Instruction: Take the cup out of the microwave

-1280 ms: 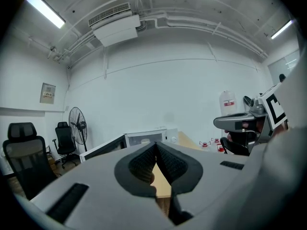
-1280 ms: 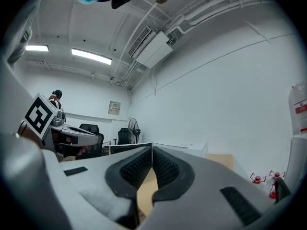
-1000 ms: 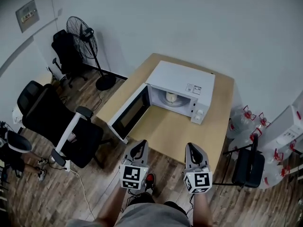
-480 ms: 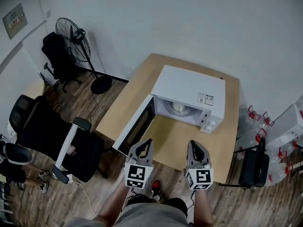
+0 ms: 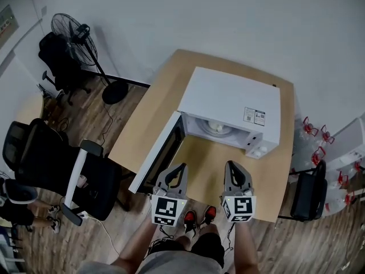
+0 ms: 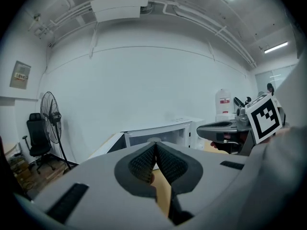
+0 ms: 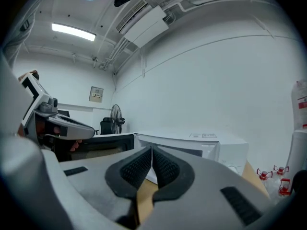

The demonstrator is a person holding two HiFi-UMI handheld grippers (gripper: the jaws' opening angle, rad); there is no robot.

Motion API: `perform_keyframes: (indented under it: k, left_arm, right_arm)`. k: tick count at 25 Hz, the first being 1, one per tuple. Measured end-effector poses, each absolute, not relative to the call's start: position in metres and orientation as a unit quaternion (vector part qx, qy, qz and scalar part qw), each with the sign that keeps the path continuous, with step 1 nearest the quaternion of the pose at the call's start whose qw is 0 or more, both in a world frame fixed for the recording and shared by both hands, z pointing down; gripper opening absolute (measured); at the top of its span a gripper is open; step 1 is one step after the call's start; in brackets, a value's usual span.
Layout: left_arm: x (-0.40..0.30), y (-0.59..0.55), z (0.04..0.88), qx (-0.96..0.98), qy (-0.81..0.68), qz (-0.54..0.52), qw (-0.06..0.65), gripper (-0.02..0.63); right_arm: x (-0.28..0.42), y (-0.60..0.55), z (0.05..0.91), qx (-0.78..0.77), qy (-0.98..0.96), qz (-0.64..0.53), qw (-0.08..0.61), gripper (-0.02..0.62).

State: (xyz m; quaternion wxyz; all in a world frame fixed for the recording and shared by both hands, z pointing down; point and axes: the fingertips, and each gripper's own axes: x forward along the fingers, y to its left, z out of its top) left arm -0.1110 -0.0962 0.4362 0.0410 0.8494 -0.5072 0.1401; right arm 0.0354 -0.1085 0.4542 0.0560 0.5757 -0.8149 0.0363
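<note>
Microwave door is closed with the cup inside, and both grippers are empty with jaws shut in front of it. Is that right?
No: the door stands open, swung out to the left, as the head view shows. The cup does sit inside the microwave, and the left gripper and right gripper are both empty with jaws shut in front of it.

A fan stands by the wall left of the table; an office chair sits nearer, water jugs at right

The cup inside the microwave is too small to discern.
</note>
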Motion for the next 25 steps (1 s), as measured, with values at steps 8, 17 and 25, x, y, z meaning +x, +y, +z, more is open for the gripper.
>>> perform_keyframes:
  k: [8, 17, 25]
  left_arm:
    - [-0.097, -0.142, 0.478, 0.845, -0.510, 0.149, 0.059, 0.021]
    - [-0.103, -0.183, 0.514, 0.826, -0.538, 0.149, 0.077, 0.021]
    - [-0.098, -0.207, 0.539, 0.817, -0.548, 0.156, 0.090, 0.021]
  right_arm:
    - [0.040, -0.158, 0.496, 0.567, -0.820, 0.053, 0.065, 0.020]
    - [0.043, -0.213, 0.538, 0.547, -0.831, 0.061, 0.083, 0.020]
    - [0.041, -0.255, 0.566, 0.533, -0.837, 0.072, 0.097, 0.020]
